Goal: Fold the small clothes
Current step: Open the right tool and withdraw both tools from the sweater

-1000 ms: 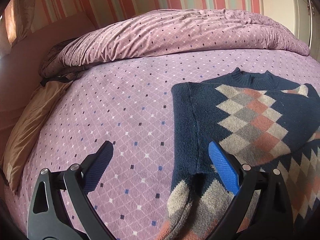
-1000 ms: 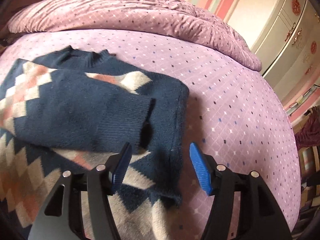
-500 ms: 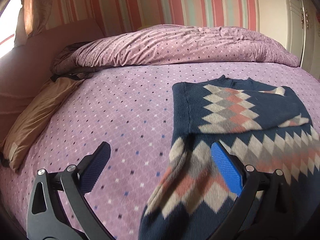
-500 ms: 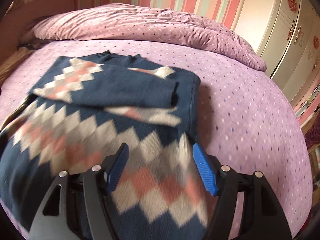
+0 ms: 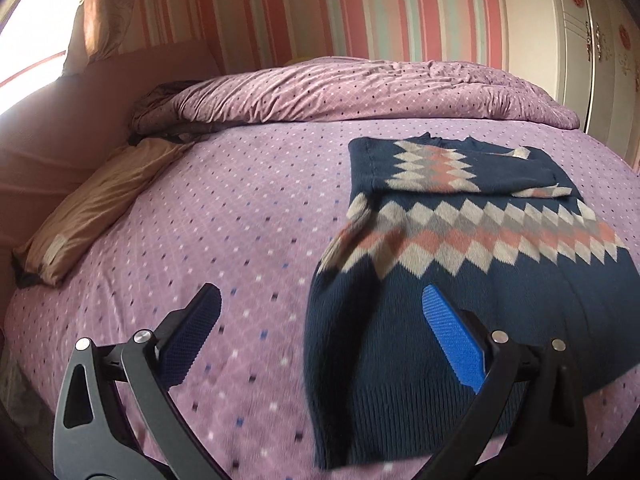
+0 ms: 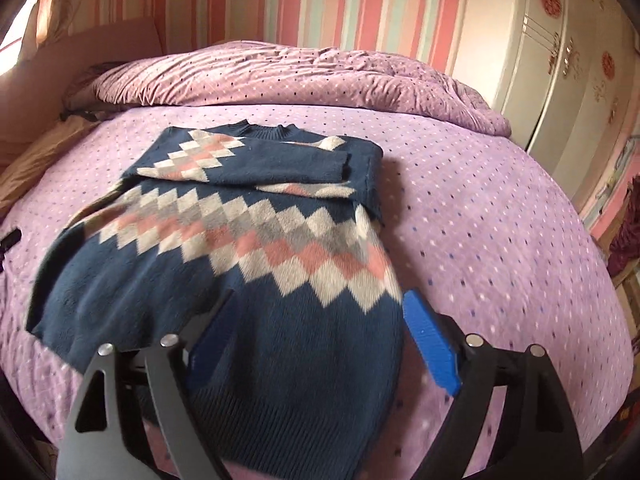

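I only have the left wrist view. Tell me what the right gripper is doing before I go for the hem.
Observer: The right gripper is open, its jaws having just been opening. The sweater has its right edge between them, ungripped.
Operator: Report what lies beyond that edge.
Observer: Bare bedsheet, nothing on it near the sweater.
Operator: Check the far right of the room.
Observer: A dark red cloth shows at the picture's edge, beside the wardrobe.
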Demonstrator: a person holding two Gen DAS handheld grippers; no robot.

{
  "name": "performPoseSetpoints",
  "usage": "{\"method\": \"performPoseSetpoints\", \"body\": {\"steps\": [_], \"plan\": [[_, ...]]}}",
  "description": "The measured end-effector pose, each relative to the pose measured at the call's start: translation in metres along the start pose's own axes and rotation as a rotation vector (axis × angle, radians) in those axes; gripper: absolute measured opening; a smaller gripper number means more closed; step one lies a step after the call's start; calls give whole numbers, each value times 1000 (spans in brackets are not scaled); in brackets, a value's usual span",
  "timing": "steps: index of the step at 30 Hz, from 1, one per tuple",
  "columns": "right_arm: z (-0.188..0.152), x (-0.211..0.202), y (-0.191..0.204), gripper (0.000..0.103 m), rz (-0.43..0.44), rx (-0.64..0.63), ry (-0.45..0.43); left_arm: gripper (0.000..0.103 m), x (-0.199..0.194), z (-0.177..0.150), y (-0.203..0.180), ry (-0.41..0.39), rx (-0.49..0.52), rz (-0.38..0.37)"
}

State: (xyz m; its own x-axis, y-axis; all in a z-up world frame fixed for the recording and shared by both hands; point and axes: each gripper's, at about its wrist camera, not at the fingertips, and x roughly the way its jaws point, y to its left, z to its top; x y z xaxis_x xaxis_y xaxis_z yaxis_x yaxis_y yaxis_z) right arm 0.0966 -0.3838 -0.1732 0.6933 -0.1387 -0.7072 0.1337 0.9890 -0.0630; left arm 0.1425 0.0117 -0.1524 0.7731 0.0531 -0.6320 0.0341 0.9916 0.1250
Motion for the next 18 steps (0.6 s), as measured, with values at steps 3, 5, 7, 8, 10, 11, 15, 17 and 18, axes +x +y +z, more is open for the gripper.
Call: {"method": "performPoseSetpoints", "body": {"steps": [3, 5, 7, 8, 10, 11, 15, 17, 18], "plan": [[-15, -15, -5, 84, 6, 34, 4, 100, -10, -15, 8, 13, -13, 7], [-28, -23, -8, 84, 12, 56, 11, 100, -15, -24, 15, 13, -38, -1], [-38, -27, -11, 84, 19, 76, 18, 100, -19, -35, 18, 28, -54, -11], [-45, -29, -13, 84, 20, 83, 23, 100, -20, -40, 19, 32, -57, -15], [-59, -32, -16, 84, 24, 95, 33, 100, -24, -52, 19, 40, -53, -18], [-64, -31, -17, 84, 31, 99, 39, 100, -25, -59, 17, 40, -39, -16], [-85, -22, -15, 84, 11, 77, 82, 100, -24, -75, 12, 50, -8, -10], [-93, -17, -15, 84, 12, 86, 102, 100, -24, -82, 11, 61, -16, -15], [-97, -15, -15, 84, 15, 94, 111, 100, -24, -84, 10, 65, -16, -16]]}}
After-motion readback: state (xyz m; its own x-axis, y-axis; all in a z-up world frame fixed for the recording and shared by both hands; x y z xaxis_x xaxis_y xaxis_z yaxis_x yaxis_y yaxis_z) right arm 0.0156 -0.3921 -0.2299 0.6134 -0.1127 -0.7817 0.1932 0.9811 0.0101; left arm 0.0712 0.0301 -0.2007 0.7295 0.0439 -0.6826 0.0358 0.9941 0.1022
